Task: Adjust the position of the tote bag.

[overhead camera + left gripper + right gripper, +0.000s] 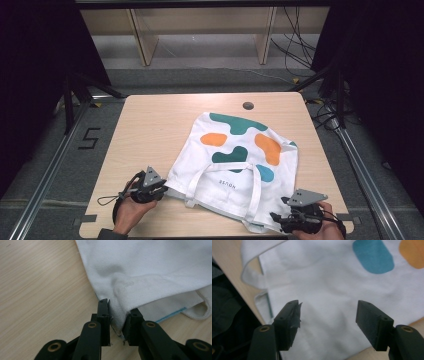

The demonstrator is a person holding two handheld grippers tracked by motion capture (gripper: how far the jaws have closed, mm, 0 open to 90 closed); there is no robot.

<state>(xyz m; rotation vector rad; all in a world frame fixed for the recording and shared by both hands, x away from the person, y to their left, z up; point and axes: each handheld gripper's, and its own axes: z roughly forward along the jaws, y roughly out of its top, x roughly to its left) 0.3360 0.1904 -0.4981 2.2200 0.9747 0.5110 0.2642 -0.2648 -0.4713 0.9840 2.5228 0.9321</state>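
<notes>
A white cloth tote bag with teal and orange blobs printed on it [235, 157] lies flat on the pale wooden counter [150, 130], its bottom toward the far edge and its open mouth with two white strap handles [225, 187] toward the person. A small grey logo sits just below the printed shapes, near the mouth.

The left tongs [159, 190] sit at the bag's near left corner. In the left gripper view, the left tongs [117, 322] are nearly closed, with a fold of the white corner hem pinched between the two black jaws; a thin blue seam line runs along the inside edge beside them.

The right tongs [280, 218] hover at the bag's near right corner, close to the counter's front edge. In the right gripper view, the right tongs [328, 320] stand wide open above the white cloth, holding nothing; a teal patch and an orange patch lie beyond them.

A small round grey grommet [248, 106] is set in the counter near its far edge, apart from the bag. Beyond the counter stand light wooden shelf legs [142, 37], and black cables [300, 45] trail on the floor.
</notes>
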